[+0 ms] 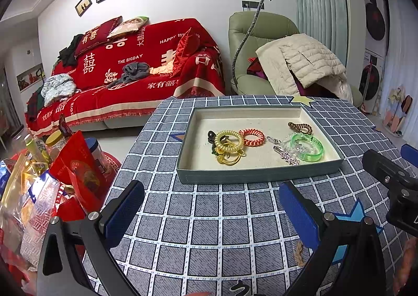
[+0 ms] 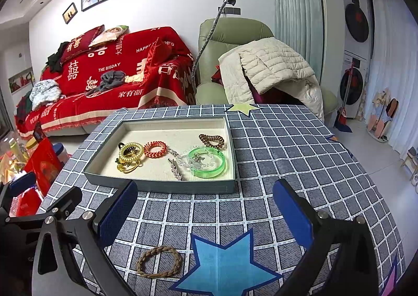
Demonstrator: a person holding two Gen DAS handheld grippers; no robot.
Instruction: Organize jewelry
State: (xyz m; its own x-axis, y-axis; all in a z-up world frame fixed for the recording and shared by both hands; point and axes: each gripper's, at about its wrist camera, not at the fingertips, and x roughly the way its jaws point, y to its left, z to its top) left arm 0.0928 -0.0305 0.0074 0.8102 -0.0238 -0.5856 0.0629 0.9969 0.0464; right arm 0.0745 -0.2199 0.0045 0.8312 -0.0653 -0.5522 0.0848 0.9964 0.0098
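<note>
Braided band [image 2: 158, 261] lay flat on desk [image 2: 300, 155], outside tray [image 2: 162, 186], just below-left between right gripper [image 2: 205, 213] jaws, wide apart; left gripper [image 1: 209, 212] also apart, farther.

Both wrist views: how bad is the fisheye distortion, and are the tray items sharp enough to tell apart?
Left wrist view: strong barrel bend, black corners; the tray bows, yet the green bangle and orange coil tie read sharply. Right wrist view: same curvature; the braided tie on the tablecloth is crisp, the room's edges smear slightly. Lighting is even, no glare.
</note>
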